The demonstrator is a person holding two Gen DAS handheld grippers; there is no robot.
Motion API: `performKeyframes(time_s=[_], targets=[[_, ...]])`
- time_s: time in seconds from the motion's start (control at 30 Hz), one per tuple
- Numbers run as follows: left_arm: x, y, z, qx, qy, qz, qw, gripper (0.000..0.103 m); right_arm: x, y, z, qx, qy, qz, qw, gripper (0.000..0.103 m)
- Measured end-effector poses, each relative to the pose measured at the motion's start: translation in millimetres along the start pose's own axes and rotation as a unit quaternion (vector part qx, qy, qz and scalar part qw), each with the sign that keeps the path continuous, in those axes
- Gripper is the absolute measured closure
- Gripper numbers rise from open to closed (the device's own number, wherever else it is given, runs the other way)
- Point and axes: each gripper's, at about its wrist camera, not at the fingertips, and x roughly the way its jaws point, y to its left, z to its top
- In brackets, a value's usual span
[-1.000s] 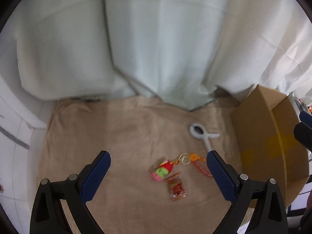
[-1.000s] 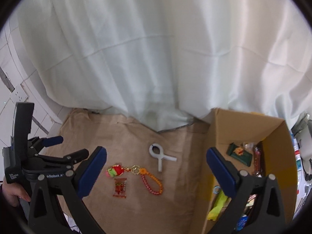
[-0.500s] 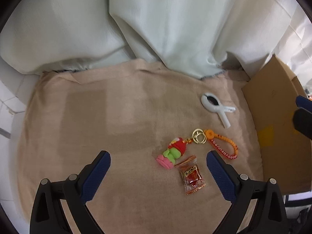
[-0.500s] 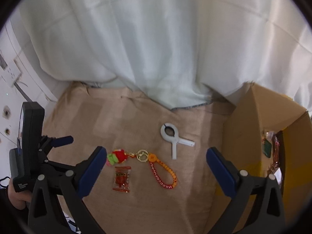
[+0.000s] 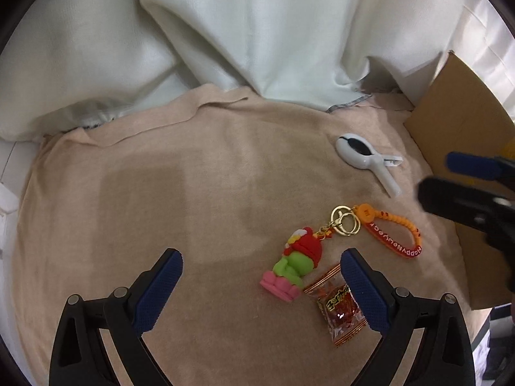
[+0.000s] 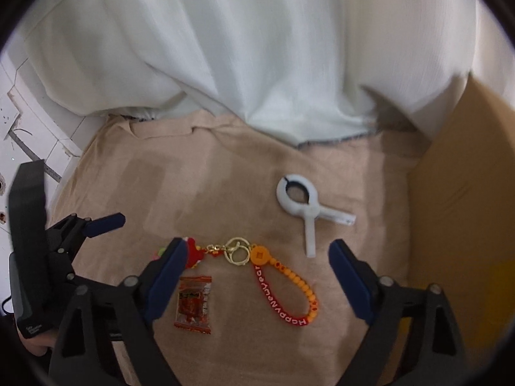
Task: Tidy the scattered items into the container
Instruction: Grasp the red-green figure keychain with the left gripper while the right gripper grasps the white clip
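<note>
Three loose items lie on a tan cloth (image 5: 161, 193): a white plastic clip (image 5: 367, 160) (image 6: 305, 206), a keychain with a green and red figure (image 5: 296, 263) and an orange and red strap (image 5: 396, 234) (image 6: 283, 286), and a red snack packet (image 5: 341, 305) (image 6: 193, 305). The cardboard box (image 5: 466, 135) (image 6: 466, 193) stands at the right edge. My left gripper (image 5: 260, 276) is open, low over the cloth, with the figure and packet by its right finger. My right gripper (image 6: 254, 273) is open above the keychain ring and strap.
White curtain fabric (image 5: 257, 32) hangs behind the cloth and drapes onto its far edge. White tiled wall (image 6: 19, 128) shows at the left. The right gripper (image 5: 466, 189) appears at the right of the left wrist view, in front of the box.
Both grippers have come down and forward toward the items, which now look larger. The box's inside has dropped out of the right wrist view. Both stay open.
</note>
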Motion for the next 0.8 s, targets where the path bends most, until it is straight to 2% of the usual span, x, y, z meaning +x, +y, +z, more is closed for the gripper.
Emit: performKeyframes(time_s=[0.07,0.3,0.43,0.57,0.63,0.67,0.8], targets=[[0.8,-5.1,-1.1,0.009,-0.007,0.0,0.9999,0.004,6.2,-4.8,-2.6,0.004,0.005,-0.001,1.0,0.015],[17.6,-14.1,-2.8,0.015,0.007,0.0,0.9999,0.004,22.5,-14.4,-6.3,0.005,0.017,-0.002,1.0,0.029],[24.9,-10.3,-2.4,-0.009,0.022,-0.014,0.9996,0.004,31.8,-20.6,-4.8,0.013,0.022,-0.001,1.0,0.039],[30.0,-5.2,-6.3,-0.03,0.031,-0.031,0.9986,0.004,43.0,-27.0,-2.0,0.023,0.023,0.004,0.999,0.042],[31.2,0.9,-8.4,-0.058,0.033,-0.06,0.9959,0.004,48.3,-30.3,-0.6,0.031,0.028,0.013,0.999,0.054],[31.1,3.5,-9.2,-0.07,0.032,-0.068,0.9947,0.004,49.6,-32.1,0.1,0.036,0.027,0.017,0.999,0.055],[31.6,3.6,-9.7,-0.066,0.029,-0.055,0.9959,0.004,53.3,-38.5,1.0,0.048,0.027,0.012,0.998,0.056]])
